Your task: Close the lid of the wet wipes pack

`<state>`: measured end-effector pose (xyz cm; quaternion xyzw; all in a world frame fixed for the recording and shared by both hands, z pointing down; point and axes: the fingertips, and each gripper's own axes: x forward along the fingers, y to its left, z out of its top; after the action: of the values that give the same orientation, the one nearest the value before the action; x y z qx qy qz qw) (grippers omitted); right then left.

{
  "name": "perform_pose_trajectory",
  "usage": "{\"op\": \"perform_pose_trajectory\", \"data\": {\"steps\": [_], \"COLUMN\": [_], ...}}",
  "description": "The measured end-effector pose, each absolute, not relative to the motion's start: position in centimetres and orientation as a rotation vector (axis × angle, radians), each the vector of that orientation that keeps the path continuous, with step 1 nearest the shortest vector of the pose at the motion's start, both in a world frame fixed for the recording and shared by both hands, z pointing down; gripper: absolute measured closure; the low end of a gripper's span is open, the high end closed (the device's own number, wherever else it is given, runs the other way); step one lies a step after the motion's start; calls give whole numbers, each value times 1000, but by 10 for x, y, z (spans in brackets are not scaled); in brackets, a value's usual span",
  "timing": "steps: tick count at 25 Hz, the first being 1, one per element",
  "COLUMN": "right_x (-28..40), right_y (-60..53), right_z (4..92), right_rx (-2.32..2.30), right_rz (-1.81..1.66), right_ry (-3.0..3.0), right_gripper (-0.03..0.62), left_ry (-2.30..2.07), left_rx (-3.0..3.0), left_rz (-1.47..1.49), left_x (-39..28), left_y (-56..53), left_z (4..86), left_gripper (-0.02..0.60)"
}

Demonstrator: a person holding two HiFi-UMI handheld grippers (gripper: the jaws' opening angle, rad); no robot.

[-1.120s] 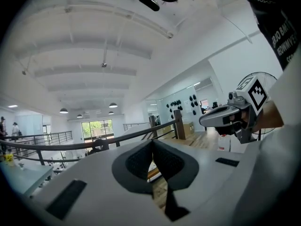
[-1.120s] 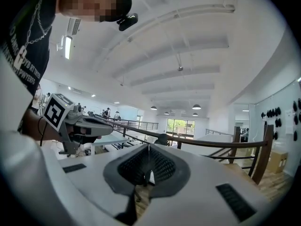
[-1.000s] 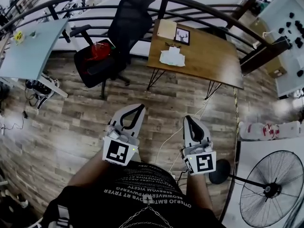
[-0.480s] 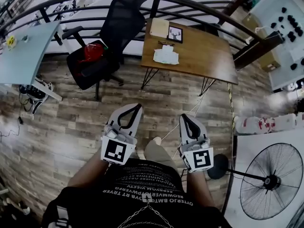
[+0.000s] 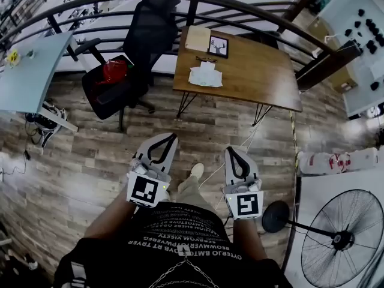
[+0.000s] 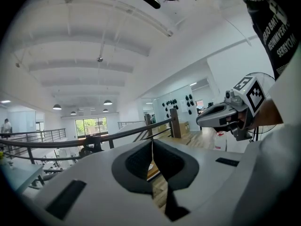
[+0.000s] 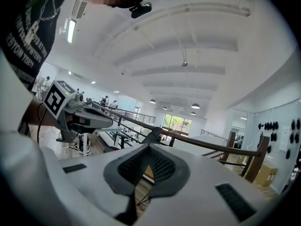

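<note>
On the wooden bench (image 5: 258,71), upper middle of the head view: wet wipes pack (image 5: 204,75), white, near the bench's front left edge, a small raised part at its far end; too small to tell how the lid stands. Just behind it, toward the back edge, a framed picture (image 5: 218,46) and a pale board (image 5: 198,38); bare wood across the right half of the top. Behind the bench, a dark curved railing (image 5: 252,9) closing off the far side. Left of the bench, a black office chair (image 5: 147,38) with something red (image 5: 114,71) on the seat, close to the bench's left corner. Farther left, a pale grey bench (image 5: 30,71) at the frame's left edge. Below all this, a broad open stretch of plank floor (image 5: 90,155), crossed by a thin cable near the middle. At lower right, a standing fan (image 5: 342,239) beside a white surface. Low in the frame, well apart from the pack, both tongs side by side over the floor: left tongs (image 5: 171,136) clenched, tips pressed together with nothing between them in the left gripper view (image 6: 152,144); right tongs (image 5: 231,150) likewise clenched and empty in the right gripper view (image 7: 149,148). Between them, a shoe (image 5: 197,170) on the planks.
</note>
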<state>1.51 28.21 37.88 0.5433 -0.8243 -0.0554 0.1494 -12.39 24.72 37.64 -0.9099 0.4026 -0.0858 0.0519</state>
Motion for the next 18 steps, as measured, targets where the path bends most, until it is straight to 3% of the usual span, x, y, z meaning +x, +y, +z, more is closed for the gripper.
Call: {"op": "perform_pose_trajectory", "data": {"steps": [18], "right_x": [65], "right_y": [146], "right_z": [391], "right_rx": [1371], "right_rz": [-73], "right_ry": [-2502], "right_gripper": [580], "left_ry": [1308], "left_rx": [-2751], "left_rz": [-397], "left_x": [-57], "left_y": [126], "left_z": [386], "left_gripper": [552]}}
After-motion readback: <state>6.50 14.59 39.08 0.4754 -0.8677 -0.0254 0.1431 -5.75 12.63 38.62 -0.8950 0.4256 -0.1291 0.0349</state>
